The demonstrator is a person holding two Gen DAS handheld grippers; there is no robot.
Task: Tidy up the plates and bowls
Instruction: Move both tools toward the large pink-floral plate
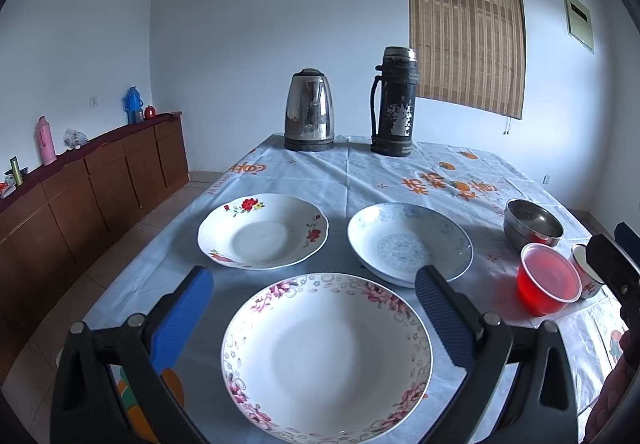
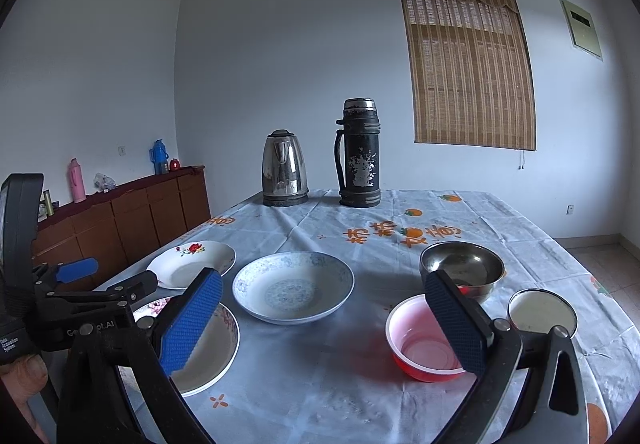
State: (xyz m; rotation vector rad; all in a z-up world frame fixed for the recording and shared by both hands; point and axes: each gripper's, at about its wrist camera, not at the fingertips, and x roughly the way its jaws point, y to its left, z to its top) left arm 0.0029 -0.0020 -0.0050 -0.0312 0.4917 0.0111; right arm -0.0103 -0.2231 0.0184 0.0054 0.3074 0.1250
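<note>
The pink-flowered plate [image 1: 326,358] is lying flat on the tabletop [image 1: 360,172], sitting between and below the left gripper [image 1: 316,284], whose blue fingers [image 1: 182,324] are spreading wide to either side of it and gripping nothing. Behind it, the red-flowered plate [image 1: 263,230] is resting to the left and the blue-patterned plate [image 1: 409,242] to the right, the latter's near rim passing behind the right-hand finger.

In the right wrist view, the red plastic bowl [image 2: 424,338] is sitting partly behind the right-hand finger of the right gripper [image 2: 324,304], whose fingers [image 2: 192,324] are likewise standing apart and empty. The steel bowl [image 2: 462,268] is lying just behind the red one, and a white enamel cup [image 2: 542,312] is standing near it to the right. The blue-patterned plate [image 2: 293,286] is showing between the two fingers, farther back, while the pink-flowered plate [image 2: 208,348] is lying behind the left-hand finger.

At the far end of the tabletop, an electric kettle [image 1: 309,110] and a worn black thermos flask [image 1: 394,102] are standing side by side. A wooden sideboard [image 1: 92,180] is running along the left wall.
</note>
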